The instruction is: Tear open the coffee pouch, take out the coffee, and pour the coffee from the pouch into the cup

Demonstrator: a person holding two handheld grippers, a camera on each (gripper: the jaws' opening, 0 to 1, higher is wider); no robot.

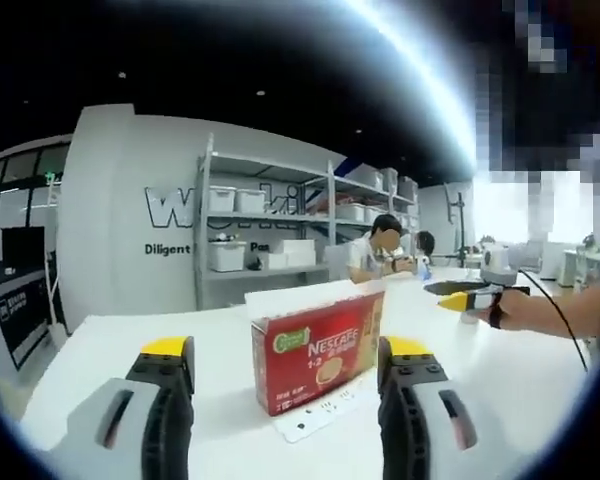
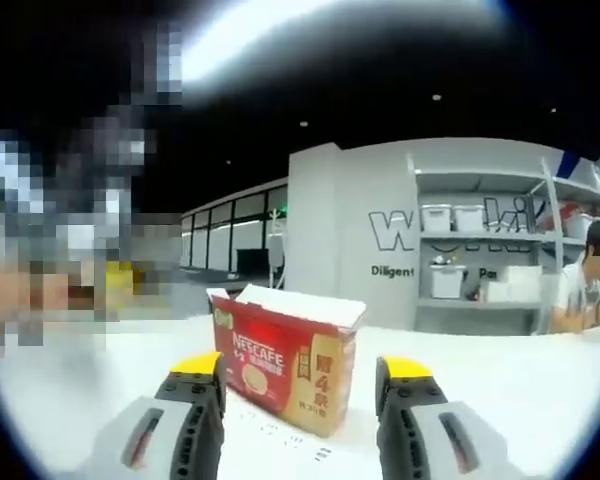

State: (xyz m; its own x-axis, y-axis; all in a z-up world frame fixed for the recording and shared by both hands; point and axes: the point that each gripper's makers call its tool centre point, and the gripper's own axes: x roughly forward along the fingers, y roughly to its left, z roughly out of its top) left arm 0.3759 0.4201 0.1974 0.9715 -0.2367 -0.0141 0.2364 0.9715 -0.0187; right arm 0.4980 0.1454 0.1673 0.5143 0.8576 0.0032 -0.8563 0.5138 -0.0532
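Observation:
A red Nescafe coffee box [image 1: 318, 358] stands on the white table [image 1: 120, 340] with its white top flap raised, resting on a printed white sheet [image 1: 315, 418]. My left gripper [image 1: 285, 350] is open, its yellow-tipped jaws wide apart on the near side of the box with nothing between them. The right gripper [image 1: 468, 299] comes in from the right, held by a person's hand [image 1: 525, 308], well clear of the box. In the right gripper view the same box [image 2: 280, 368] stands just beyond my right gripper [image 2: 300, 368], which is open and empty.
Metal shelving [image 1: 270, 235] with white bins lines the grey back wall. Seated people [image 1: 380, 250] work at the table's far end, beside a white appliance [image 1: 497, 264]. A thin black cable [image 1: 560, 320] runs along the arm. Bare tabletop [image 2: 520, 390] lies around the box.

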